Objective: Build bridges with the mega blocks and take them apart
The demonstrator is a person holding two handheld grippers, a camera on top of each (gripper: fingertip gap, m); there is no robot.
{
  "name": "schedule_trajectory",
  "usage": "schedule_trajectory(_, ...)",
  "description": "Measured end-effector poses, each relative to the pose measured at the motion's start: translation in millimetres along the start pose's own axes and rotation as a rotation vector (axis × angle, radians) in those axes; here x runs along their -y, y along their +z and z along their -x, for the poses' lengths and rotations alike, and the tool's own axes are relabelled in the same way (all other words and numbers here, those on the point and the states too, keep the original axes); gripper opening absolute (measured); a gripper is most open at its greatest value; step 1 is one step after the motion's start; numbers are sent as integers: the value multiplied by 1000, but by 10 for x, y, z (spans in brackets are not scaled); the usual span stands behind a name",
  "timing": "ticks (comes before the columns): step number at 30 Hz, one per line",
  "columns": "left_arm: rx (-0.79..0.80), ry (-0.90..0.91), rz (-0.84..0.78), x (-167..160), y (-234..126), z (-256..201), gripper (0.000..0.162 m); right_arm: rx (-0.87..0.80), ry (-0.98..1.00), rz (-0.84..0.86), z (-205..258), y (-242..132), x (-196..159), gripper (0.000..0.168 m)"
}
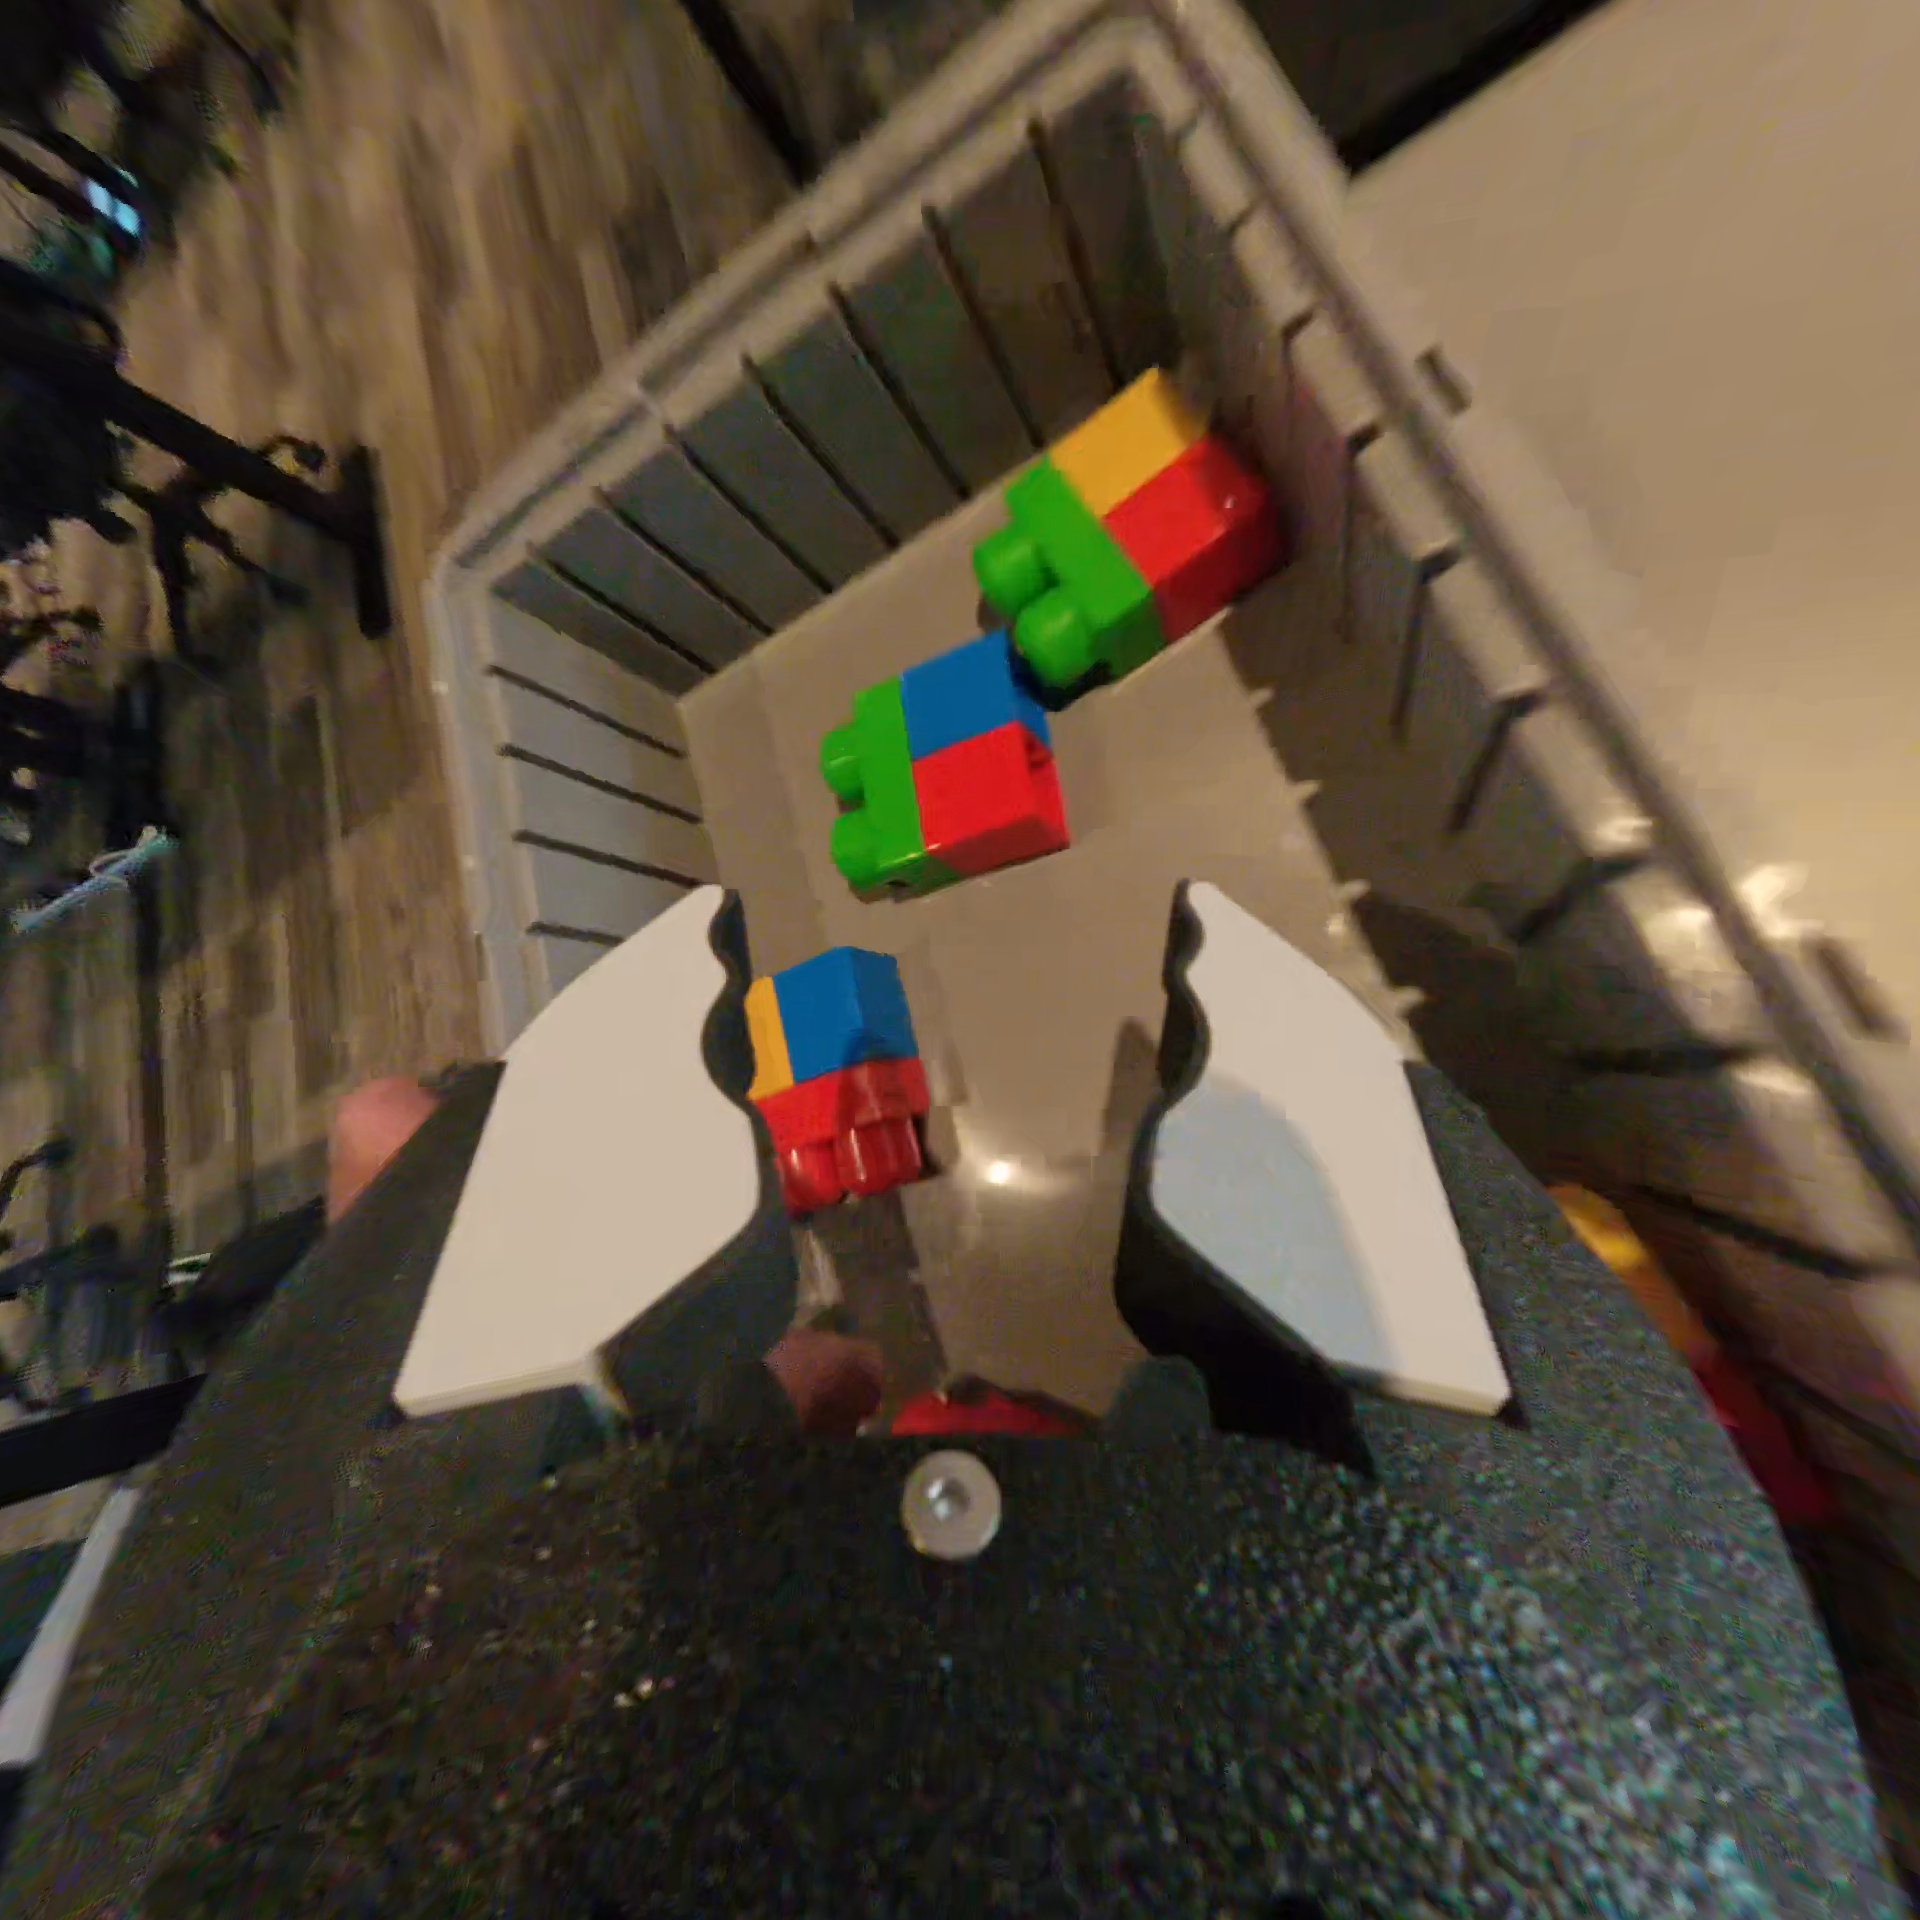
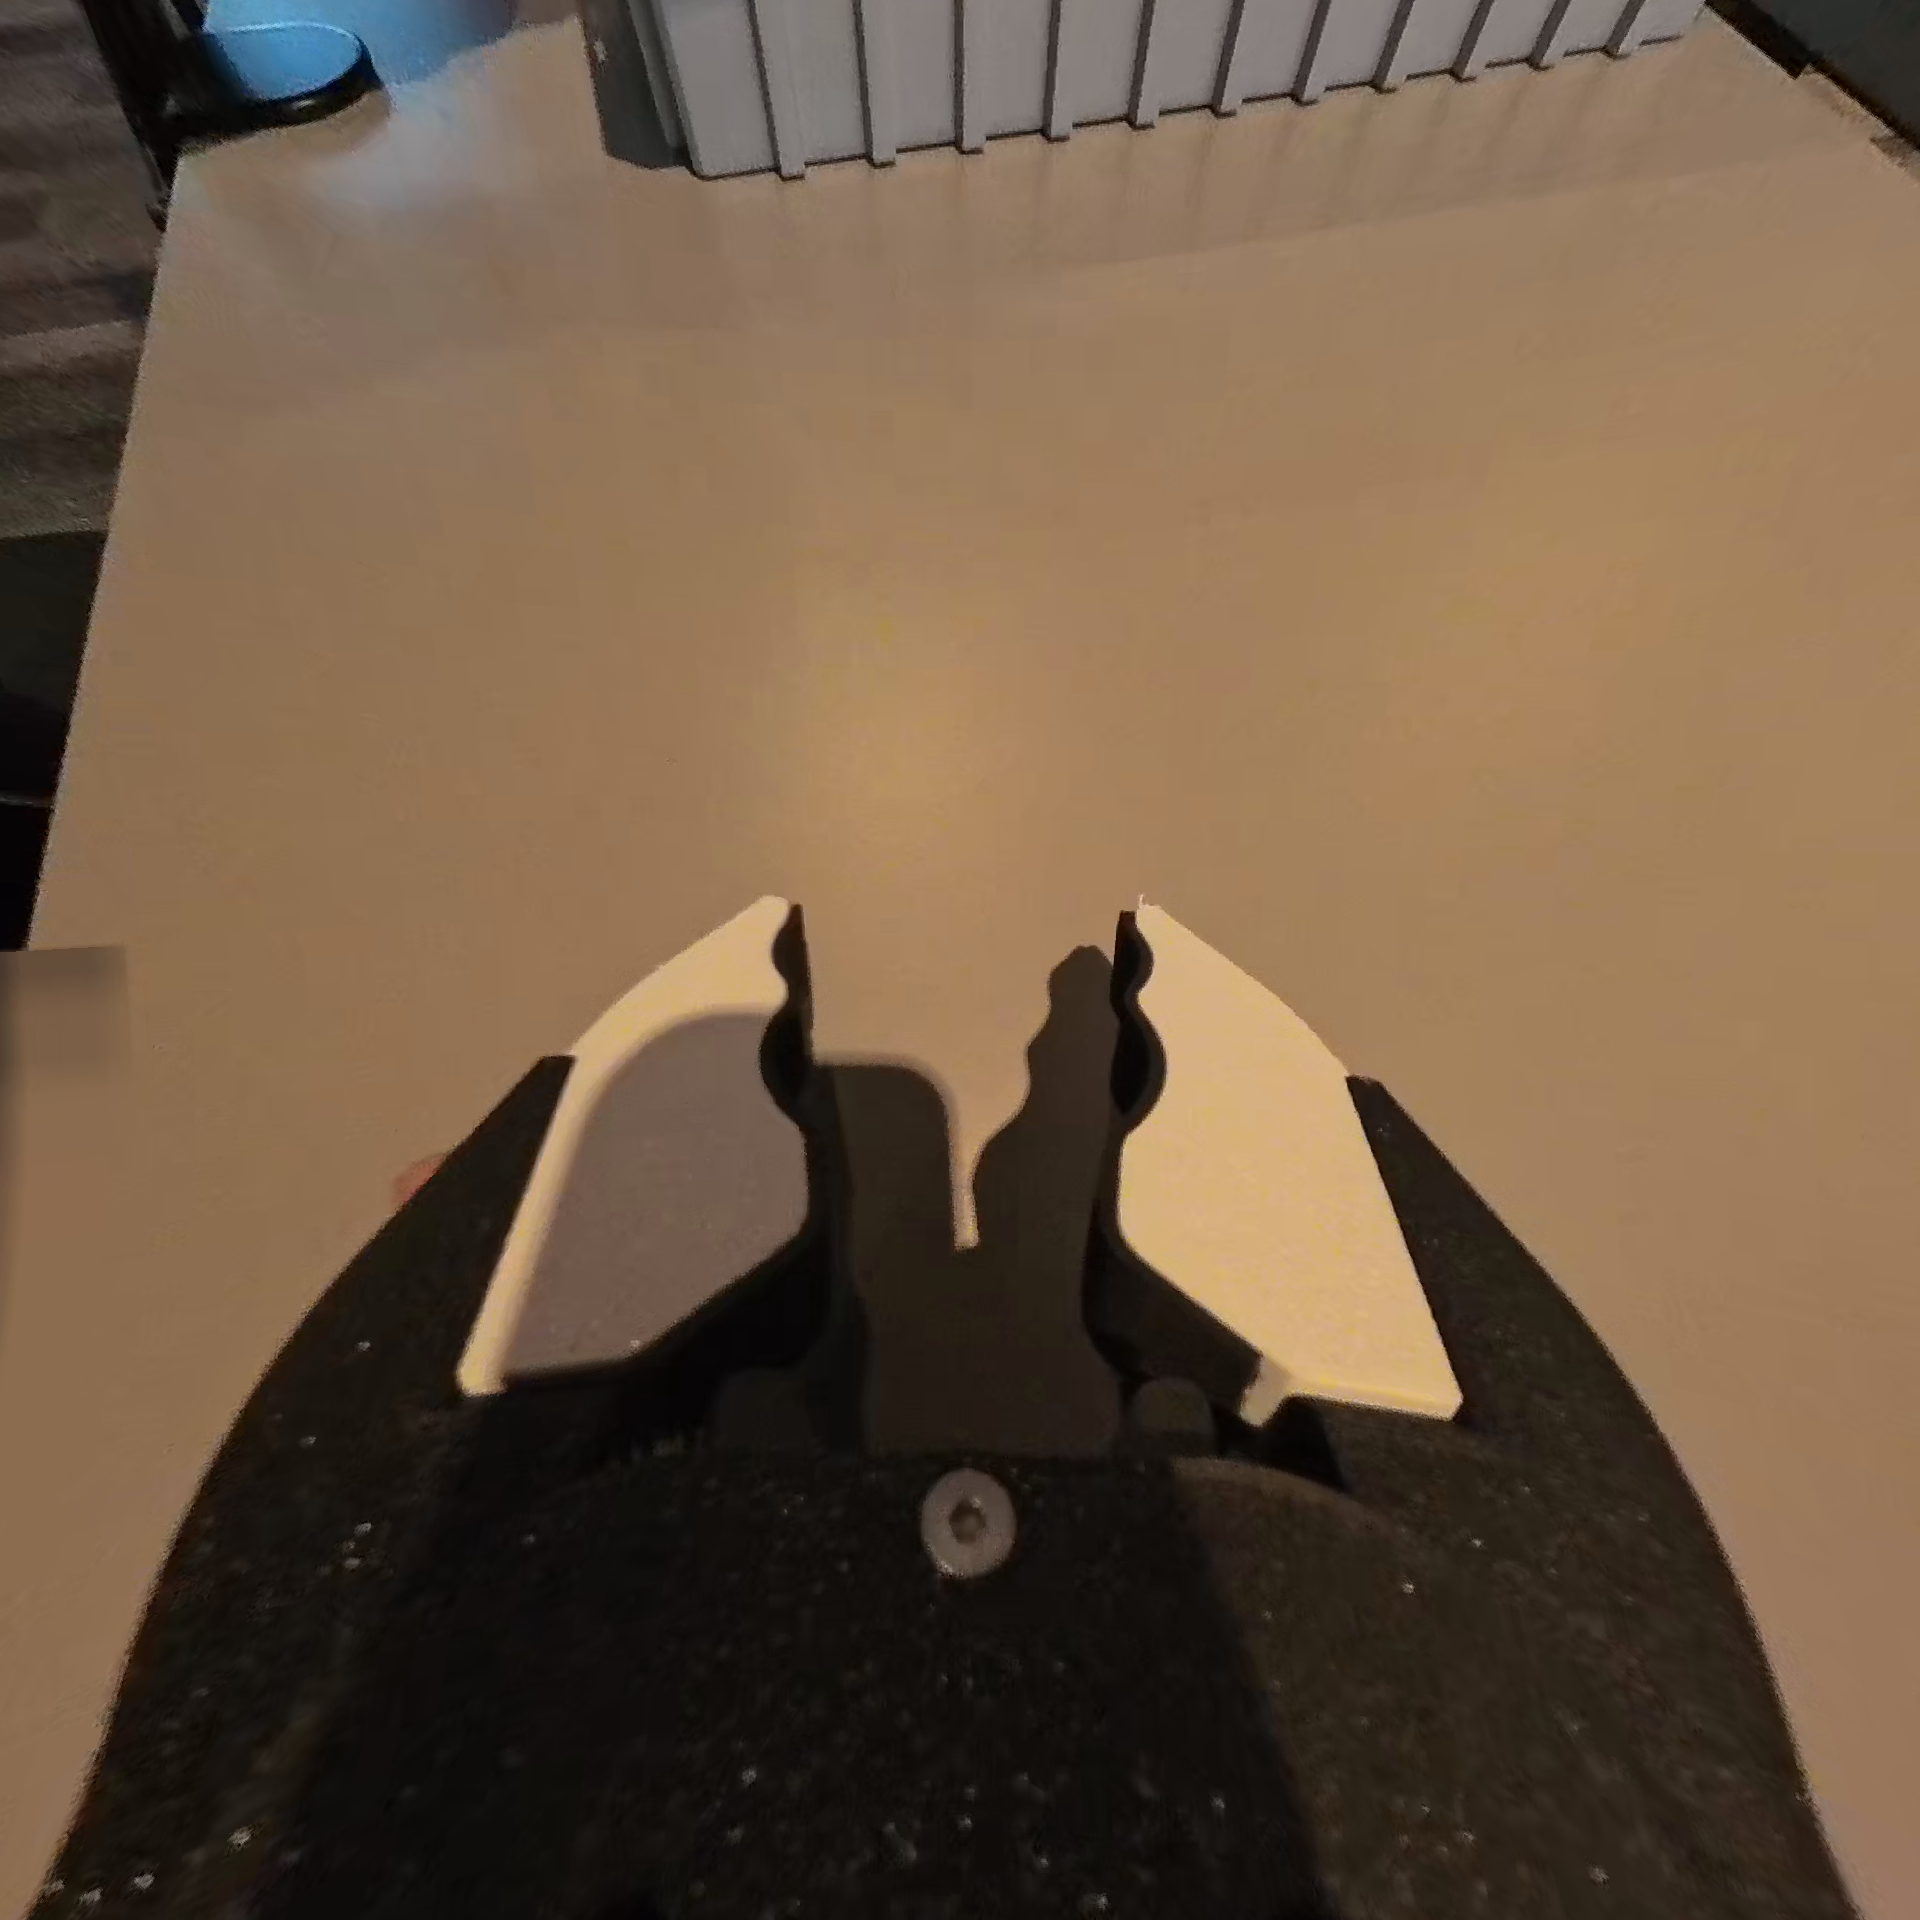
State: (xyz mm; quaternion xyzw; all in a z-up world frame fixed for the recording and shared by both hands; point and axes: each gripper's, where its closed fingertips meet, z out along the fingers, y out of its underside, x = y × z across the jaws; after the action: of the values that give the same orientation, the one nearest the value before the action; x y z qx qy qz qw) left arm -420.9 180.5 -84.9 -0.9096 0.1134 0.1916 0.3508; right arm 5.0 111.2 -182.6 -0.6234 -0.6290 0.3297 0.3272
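In the left wrist view my left gripper is open and points down into a grey ribbed bin. Three small block bridges lie inside. A green, yellow and red one rests against the far wall. A green, blue and red one lies in the middle. A blue, yellow and red one sits close beside my left finger, with a wide gap to the other finger. In the right wrist view my right gripper is open and empty, just above the beige table.
More yellow and red blocks show blurred past the gripper body at the right. The bin's outer wall stands at the table's far edge. A round black object sits at the far left corner. Wood floor lies beyond the bin. My right fingertips sit around 45 centimetres from my left ones.
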Motion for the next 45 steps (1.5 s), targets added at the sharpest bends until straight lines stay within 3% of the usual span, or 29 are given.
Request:
schedule_trajectory(4,4,166,167,-98,702,-106,83,-9,3,-7,-12,-14,-2,52)
schedule_trajectory(12,88,195,324,-219,1164,63,76,73,67,-45,2,-61,30,46)
schedule_trajectory(15,102,189,367,-291,1197,144,58,111,100,-67,3,-89,50,45)
schedule_trajectory(17,88,176,378,-323,1213,149,36,126,116,-79,3,-107,59,44)
schedule_trajectory(18,102,181,379,-333,1224,180,34,133,118,-81,9,-110,59,44)
schedule_trajectory(22,247,285,366,-292,1190,442,11,136,102,-71,29,-103,51,44)
schedule_trajectory(27,206,206,239,-133,1039,462,1,133,100,-77,25,-111,55,45)
schedule_trajectory(30,190,151,101,138,759,393,1,129,102,-95,14,-132,74,46)
schedule_trajectory(33,3,5,-171,742,226,-63,1,119,117,-145,-24,-168,133,49)
schedule_trajectory(38,-522,-180,-670,1800,-936,-1395,1,6,97,-312,-243,-252,373,59)
schedule_trajectory(42,-942,-180,-950,2055,-1387,-2511,0,-142,4,-405,-506,-464,721,77)
schedule_trajectory(45,-1079,-102,-1123,1945,-1345,-3112,0,-198,-5,-527,-698,-775,1009,82)
